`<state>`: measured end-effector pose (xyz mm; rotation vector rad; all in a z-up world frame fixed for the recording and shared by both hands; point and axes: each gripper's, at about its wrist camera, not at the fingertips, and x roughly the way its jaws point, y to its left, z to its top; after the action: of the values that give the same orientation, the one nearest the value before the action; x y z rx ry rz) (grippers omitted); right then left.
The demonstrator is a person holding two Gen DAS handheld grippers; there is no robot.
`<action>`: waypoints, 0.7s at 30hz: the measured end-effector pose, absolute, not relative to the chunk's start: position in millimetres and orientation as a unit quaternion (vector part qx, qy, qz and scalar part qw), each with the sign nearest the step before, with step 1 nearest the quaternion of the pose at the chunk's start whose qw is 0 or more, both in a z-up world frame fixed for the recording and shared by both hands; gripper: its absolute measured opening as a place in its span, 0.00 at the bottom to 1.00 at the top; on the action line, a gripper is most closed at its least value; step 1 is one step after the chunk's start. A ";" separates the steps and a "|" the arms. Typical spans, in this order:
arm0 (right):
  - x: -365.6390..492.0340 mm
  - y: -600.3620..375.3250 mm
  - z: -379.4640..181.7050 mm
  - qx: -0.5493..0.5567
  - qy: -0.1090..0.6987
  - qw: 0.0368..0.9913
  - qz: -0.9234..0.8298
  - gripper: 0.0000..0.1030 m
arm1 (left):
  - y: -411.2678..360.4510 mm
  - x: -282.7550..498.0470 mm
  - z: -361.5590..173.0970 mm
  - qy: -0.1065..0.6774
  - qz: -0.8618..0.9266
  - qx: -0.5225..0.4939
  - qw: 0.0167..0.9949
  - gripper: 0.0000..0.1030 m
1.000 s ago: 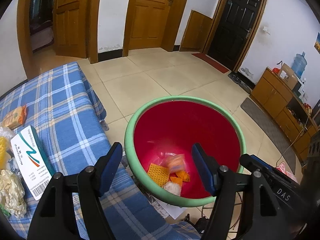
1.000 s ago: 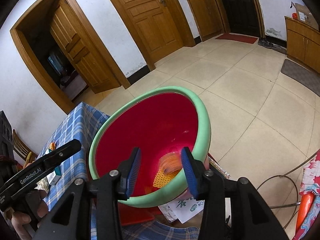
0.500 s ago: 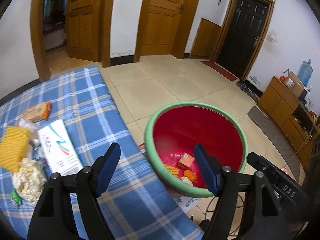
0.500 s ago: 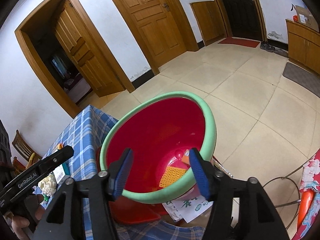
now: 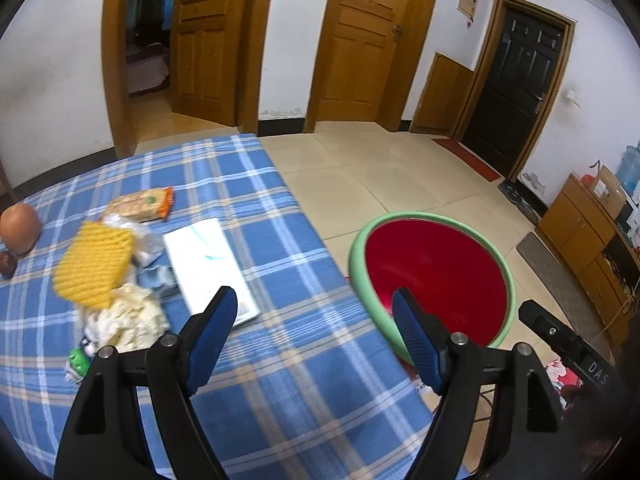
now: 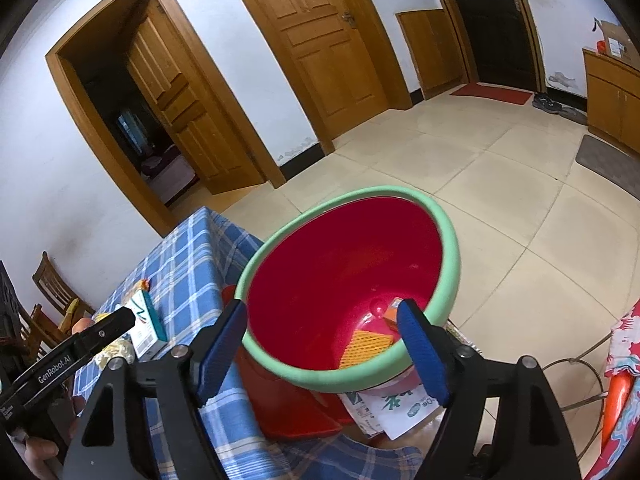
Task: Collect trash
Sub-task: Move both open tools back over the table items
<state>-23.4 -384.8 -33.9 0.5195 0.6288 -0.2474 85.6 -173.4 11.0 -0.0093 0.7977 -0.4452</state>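
On the counter (image 5: 280, 360), draped in blue plaid cloth, the trash waits to my left: a yellow foam net (image 5: 94, 264), a crumpled tissue (image 5: 128, 320), a snack wrapper (image 5: 140, 205) and a white box (image 5: 210, 268). A brown egg-like ball (image 5: 19, 227) sits at the far left edge; I can't tell whether it counts as trash.

My left tool (image 5: 312, 336) hovers above the cloth, spread wide and holding nothing. My right tool (image 6: 322, 354) hovers over the bin (image 6: 450, 248), also wide open and empty. The bin, red inside with a green rim, stands on the floor just beside the counter. An orange net (image 6: 366, 346) and a small orange piece lie at its bottom.

I judge the risks this way. The pile is tangled, so pinching the net may drag the tissue or clear plastic along and spill them on the floor. The flat box could slide out of a shallow pinch.

Readable writing: "GenRobot.AI" on one tool's arm and "DAS" on the other's. The box's print is too small to read.
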 end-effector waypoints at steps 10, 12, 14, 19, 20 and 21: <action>-16.9 -356.9 -26.7 0.237 0.309 0.916 -0.097 0.79 | -128.9 79.0 13.9 0.380 -0.180 -0.022 0.907 0.77; -15.4 -351.5 -25.9 0.233 0.311 0.917 -0.093 0.80 | -120.1 78.3 13.5 0.379 -0.173 -0.027 0.908 0.77; -13.1 -346.3 -26.2 0.230 0.312 0.917 -0.090 0.80 | -110.0 77.8 12.9 0.379 -0.165 -0.032 0.910 0.77; -7.1 -333.7 -27.4 0.223 0.318 0.918 -0.077 0.81 | -90.2 77.4 10.3 0.379 -0.147 -0.039 0.913 0.77; -6.7 -332.0 -28.0 0.222 0.319 0.918 -0.075 0.81 | -86.5 77.2 9.4 0.379 -0.143 -0.040 0.913 0.77; -6.4 -330.4 -28.6 0.221 0.321 0.918 -0.073 0.82 | -83.2 77.2 8.3 0.380 -0.138 -0.040 0.914 0.77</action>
<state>-6.4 -330.4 -28.6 0.4543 0.6593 -0.1500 77.2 -83.2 8.3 -0.0834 0.7817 -0.2851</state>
